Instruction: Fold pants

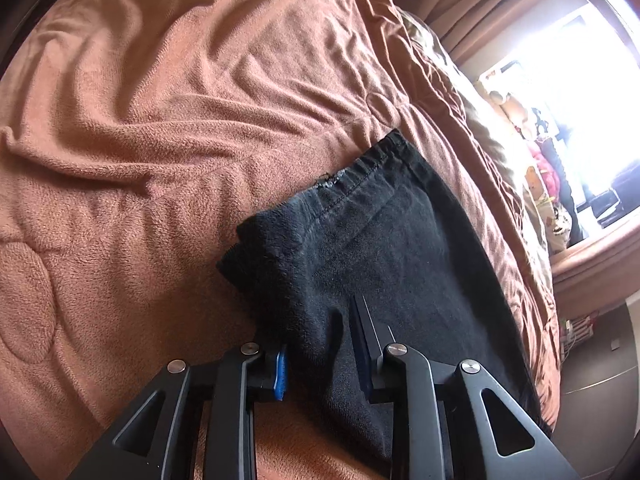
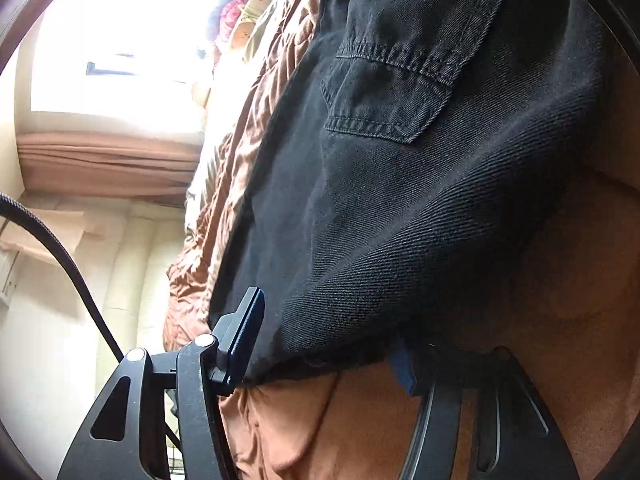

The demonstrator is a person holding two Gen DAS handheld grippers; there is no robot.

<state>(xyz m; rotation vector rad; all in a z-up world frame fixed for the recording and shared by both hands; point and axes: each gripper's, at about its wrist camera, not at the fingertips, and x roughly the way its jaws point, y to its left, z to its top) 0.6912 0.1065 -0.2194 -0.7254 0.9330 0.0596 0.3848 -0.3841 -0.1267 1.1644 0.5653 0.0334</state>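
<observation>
- Pants (image 1: 376, 248), black, lie part-folded on the bed's brown blanket (image 1: 160, 120). In the left wrist view the left hand-held gripper (image 1: 324, 356) pinches a bunched fold of cloth near the pants' near end, so a fold looks under way; the waistband lies farther off.
- In the right wrist view the right hand-held gripper (image 2: 324, 352) straddles the pants' edge (image 2: 400, 220) below a pocket, jaws part spread, grip not sure. Next, I judge, it must clamp, then both lift together.
- Bright window (image 2: 112, 32), curtain and pale floor lie beyond the bed.
</observation>
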